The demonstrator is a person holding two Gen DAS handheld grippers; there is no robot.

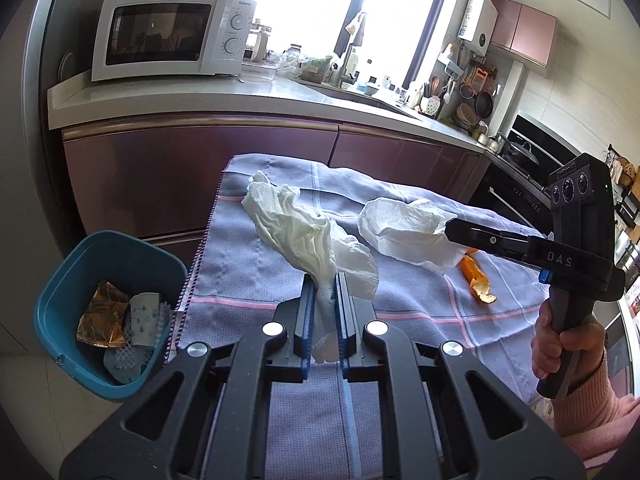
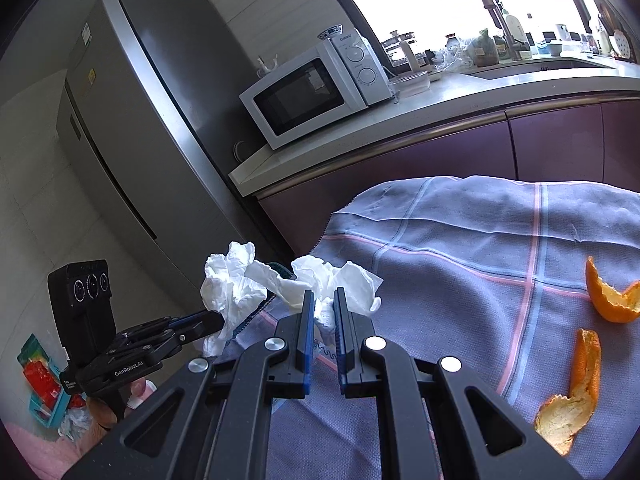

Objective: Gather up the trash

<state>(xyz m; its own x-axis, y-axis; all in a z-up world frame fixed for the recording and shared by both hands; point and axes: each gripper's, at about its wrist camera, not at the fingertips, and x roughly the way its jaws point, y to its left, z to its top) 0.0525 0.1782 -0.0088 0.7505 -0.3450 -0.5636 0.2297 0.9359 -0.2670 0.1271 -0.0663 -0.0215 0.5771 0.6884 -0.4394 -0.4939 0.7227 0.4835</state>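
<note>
My left gripper [image 1: 323, 282] is shut on a crumpled white tissue [image 1: 296, 232] that hangs above the cloth-covered table [image 1: 248, 276]. My right gripper [image 1: 450, 227] comes in from the right, shut on a second white tissue [image 1: 400, 228]. In the right wrist view the right gripper [image 2: 323, 298] pinches its tissue [image 2: 344, 280], and the left gripper [image 2: 218, 321] holds the other tissue [image 2: 228, 288] past the table's left edge. One orange peel [image 1: 478, 280] lies on the cloth behind the right gripper. Two orange peels [image 2: 612, 300] [image 2: 576, 392] show in the right wrist view.
A blue bin [image 1: 76, 268] stands on the floor left of the table, with a gold wrapper [image 1: 102, 316] and other scraps inside. Behind it run purple cabinets [image 1: 192, 184] and a counter with a microwave [image 1: 168, 36]. A fridge [image 2: 140, 140] stands at the left, a stove [image 1: 516, 160] at the right.
</note>
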